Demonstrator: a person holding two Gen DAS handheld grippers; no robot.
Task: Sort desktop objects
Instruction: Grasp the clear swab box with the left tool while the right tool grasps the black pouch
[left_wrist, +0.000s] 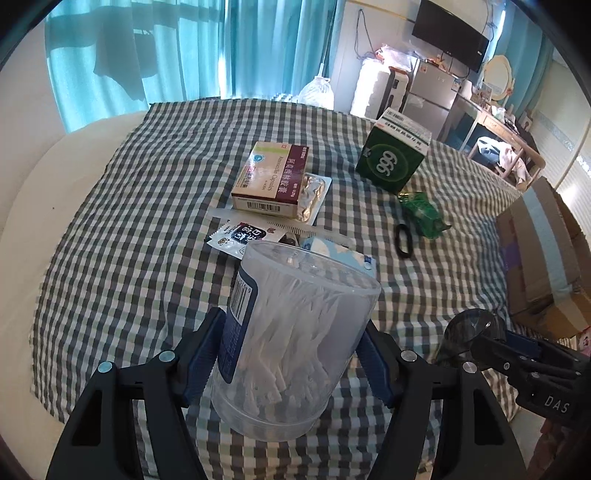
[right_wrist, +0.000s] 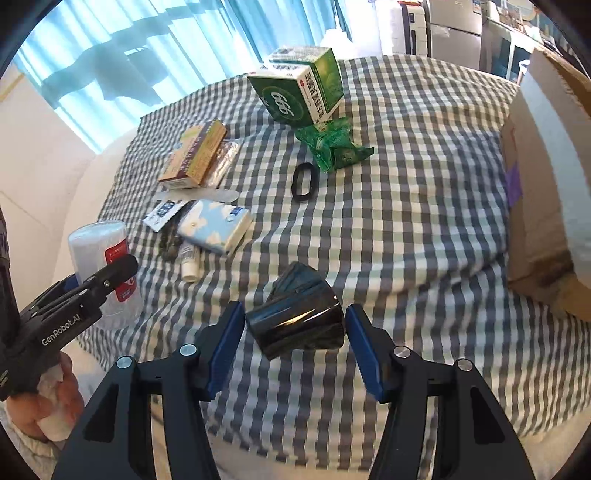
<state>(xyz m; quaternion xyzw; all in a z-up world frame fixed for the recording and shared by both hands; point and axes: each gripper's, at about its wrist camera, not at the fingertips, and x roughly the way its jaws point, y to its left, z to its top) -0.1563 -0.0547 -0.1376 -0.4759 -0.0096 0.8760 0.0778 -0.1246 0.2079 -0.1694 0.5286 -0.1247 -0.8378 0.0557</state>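
Note:
My left gripper (left_wrist: 291, 354) is shut on a clear plastic tub of cotton swabs (left_wrist: 295, 332), standing upright on the checked cloth; it also shows in the right wrist view (right_wrist: 107, 266). My right gripper (right_wrist: 295, 332) is open, its fingers either side of a glossy black cup (right_wrist: 295, 317) lying on its side, not touching it. The black cup also shows in the left wrist view (left_wrist: 465, 332). Farther back lie a maroon medicine box (left_wrist: 269, 177), a green 999 box (left_wrist: 395, 155), a green packet (right_wrist: 332, 147), a black hair tie (right_wrist: 304, 181) and a tissue pack (right_wrist: 214, 225).
A checked cloth (right_wrist: 406, 221) covers the table. A cardboard box (right_wrist: 546, 184) stands at the right edge. A small white tube (right_wrist: 190, 260), a sachet (right_wrist: 162, 214) and a foil blister pack (left_wrist: 314, 195) lie near the middle. Curtains hang behind.

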